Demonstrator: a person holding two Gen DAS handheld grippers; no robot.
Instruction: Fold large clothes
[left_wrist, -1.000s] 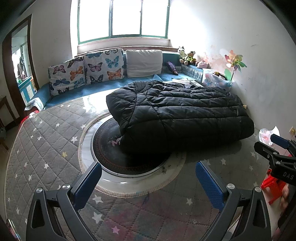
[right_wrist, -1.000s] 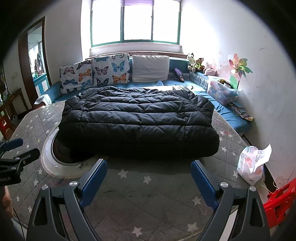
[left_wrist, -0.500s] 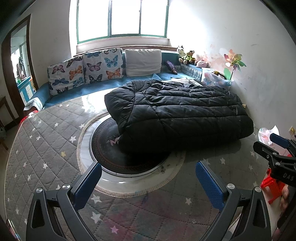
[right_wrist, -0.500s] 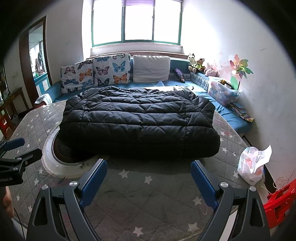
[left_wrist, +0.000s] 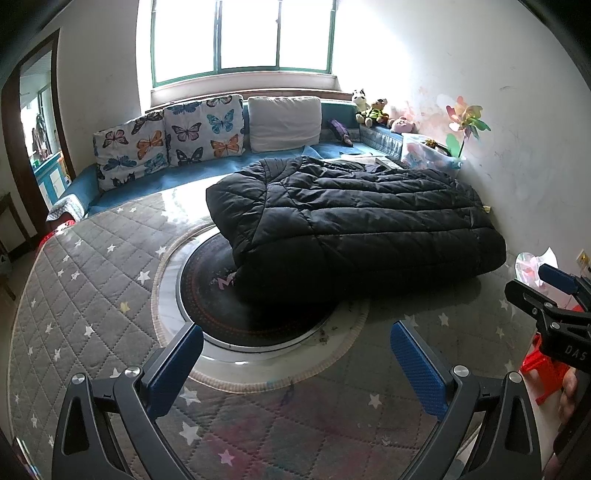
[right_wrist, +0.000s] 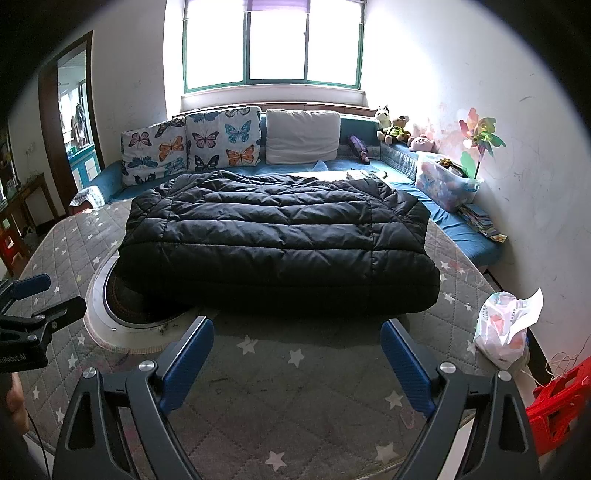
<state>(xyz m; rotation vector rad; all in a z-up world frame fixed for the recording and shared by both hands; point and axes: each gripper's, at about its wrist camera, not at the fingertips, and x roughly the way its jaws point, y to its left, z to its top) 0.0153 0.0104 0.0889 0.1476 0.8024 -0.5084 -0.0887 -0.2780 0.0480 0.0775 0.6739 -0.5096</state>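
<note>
Little has shifted since a second ago: my left gripper (left_wrist: 295, 363) and right gripper (right_wrist: 297, 356) hang short of the black puffer coat (right_wrist: 277, 240), jaws wide and empty. It lies folded on the quilted bench (right_wrist: 314, 387), over the round inset. Puffy, light, slippery; I would pinch the near hem corners.

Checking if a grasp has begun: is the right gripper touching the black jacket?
Apart. The right wrist view shows the right gripper open, with starred mat between its fingertips and the black jacket.
</note>
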